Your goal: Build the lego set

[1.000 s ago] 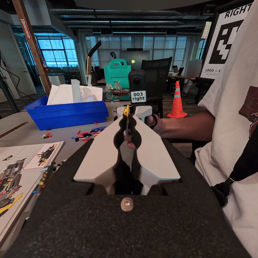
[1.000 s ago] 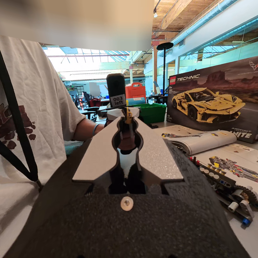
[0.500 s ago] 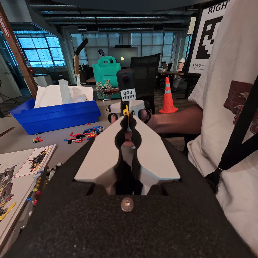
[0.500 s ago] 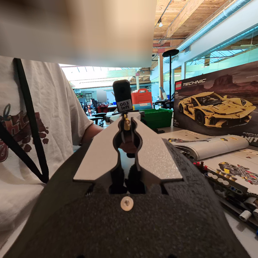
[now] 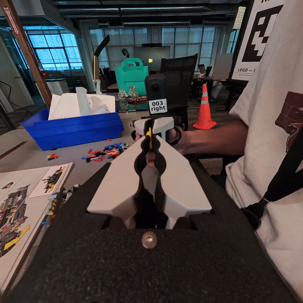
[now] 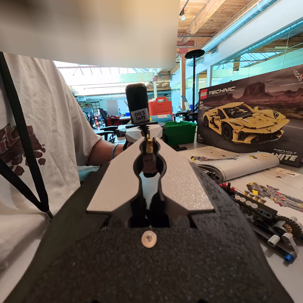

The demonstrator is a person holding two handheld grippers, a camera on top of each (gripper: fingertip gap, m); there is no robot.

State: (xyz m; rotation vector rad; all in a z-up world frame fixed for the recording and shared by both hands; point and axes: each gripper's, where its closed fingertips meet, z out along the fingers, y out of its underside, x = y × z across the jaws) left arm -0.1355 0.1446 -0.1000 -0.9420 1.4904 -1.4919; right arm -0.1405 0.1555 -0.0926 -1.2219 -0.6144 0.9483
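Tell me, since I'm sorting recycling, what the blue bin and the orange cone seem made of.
The blue bin looks like moulded hard plastic: smooth, slightly glossy walls with a rolled rim. The orange cone looks like flexible plastic or rubber, matte, with pale reflective-looking bands; which one cannot be told.

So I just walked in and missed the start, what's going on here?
A person is building a lego car with two handheld tongs. Both the left tongs and the right tongs are raised off the table, tip to tip, pinching one small yellow piece between them. The half-built chassis lies on the open manual, loose pieces by the blue bin.
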